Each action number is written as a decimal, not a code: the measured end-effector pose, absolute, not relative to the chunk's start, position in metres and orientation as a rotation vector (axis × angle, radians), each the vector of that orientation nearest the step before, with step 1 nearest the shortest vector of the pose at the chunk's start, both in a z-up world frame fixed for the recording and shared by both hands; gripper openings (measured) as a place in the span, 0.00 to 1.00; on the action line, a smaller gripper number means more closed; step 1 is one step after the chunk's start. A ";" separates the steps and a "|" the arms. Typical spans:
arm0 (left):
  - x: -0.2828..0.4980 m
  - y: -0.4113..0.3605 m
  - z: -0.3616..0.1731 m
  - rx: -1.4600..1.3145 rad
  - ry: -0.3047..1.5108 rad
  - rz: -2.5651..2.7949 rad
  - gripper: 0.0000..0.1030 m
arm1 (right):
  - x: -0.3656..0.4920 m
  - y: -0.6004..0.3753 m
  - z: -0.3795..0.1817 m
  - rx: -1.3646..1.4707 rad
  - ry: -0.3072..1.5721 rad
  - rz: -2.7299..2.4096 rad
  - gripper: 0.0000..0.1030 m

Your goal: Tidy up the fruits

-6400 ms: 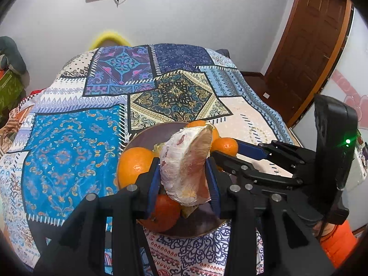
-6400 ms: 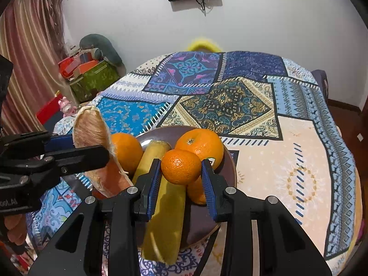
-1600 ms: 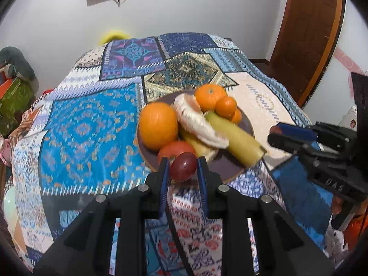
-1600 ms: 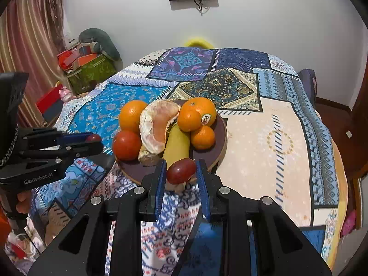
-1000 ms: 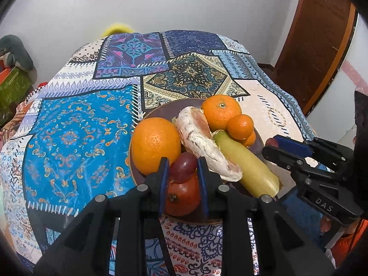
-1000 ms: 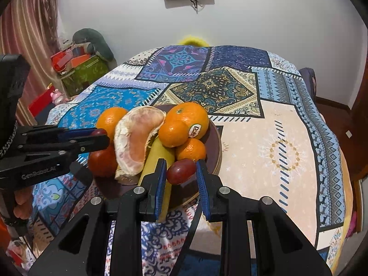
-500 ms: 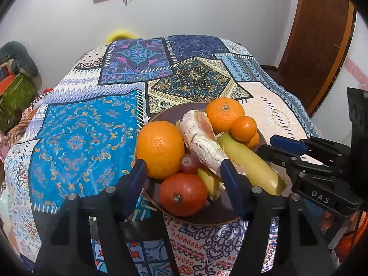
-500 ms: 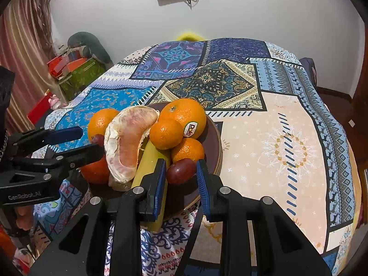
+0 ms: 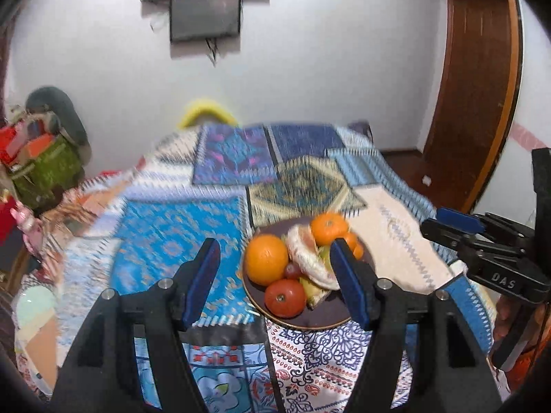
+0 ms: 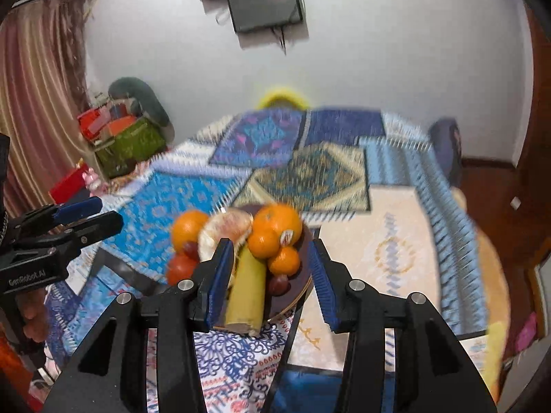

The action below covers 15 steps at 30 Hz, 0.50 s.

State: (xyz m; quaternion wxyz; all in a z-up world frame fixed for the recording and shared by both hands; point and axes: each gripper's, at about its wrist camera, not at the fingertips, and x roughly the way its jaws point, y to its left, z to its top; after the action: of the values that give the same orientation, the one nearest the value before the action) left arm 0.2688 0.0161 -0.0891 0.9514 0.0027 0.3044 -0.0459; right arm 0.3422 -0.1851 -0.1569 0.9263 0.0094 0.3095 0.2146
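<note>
A dark brown plate [image 9: 303, 321] on the patchwork cloth holds a large orange [image 9: 267, 260], a red tomato-like fruit [image 9: 285, 297], a peeled citrus segment [image 9: 306, 261], a banana [image 10: 246, 292], smaller oranges [image 10: 280, 220] and two dark red grapes [image 9: 292, 270] [image 10: 279, 284]. My left gripper [image 9: 273, 242] hangs open above and short of the plate, holding nothing. The jaws of my right gripper [image 10: 270, 242] are opening. No pad touches any fruit, and the banana and one grape lie on the plate beyond them. Each gripper shows at the edge of the other's view.
The round table [image 10: 396, 234] drops off at its near edge just below the plate. A wooden door [image 9: 471, 86] stands at the right, and a green bag [image 10: 127, 144] with boxes sits at the left by a curtain [image 10: 31, 103]. A screen [image 9: 205, 13] hangs on the wall.
Both grippers let go of their red grapes, which now lie on the plate. Both sets of jaws have spread, and both grippers have risen and drawn back from the plate.
</note>
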 end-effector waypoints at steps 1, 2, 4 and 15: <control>0.260 0.017 -0.079 0.004 0.592 -0.090 0.64 | 0.336 -0.187 -0.148 0.018 0.614 0.438 0.40; 0.249 0.017 -0.068 0.001 0.563 -0.086 0.64 | 0.327 -0.189 -0.137 0.019 0.589 0.438 0.40; 0.228 0.017 -0.046 -0.004 0.500 -0.076 0.64 | 0.307 -0.192 -0.117 0.025 0.537 0.437 0.40; 0.111 0.017 0.035 -0.025 0.230 -0.056 0.67 | 0.185 -0.188 -0.026 0.012 0.226 0.446 0.42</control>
State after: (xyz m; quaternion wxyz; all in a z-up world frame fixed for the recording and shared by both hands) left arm 0.1107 0.0166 0.0346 0.9929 -0.0122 0.1148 -0.0282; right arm 0.1852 -0.1880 -0.0264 0.9689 0.0061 0.1116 0.2207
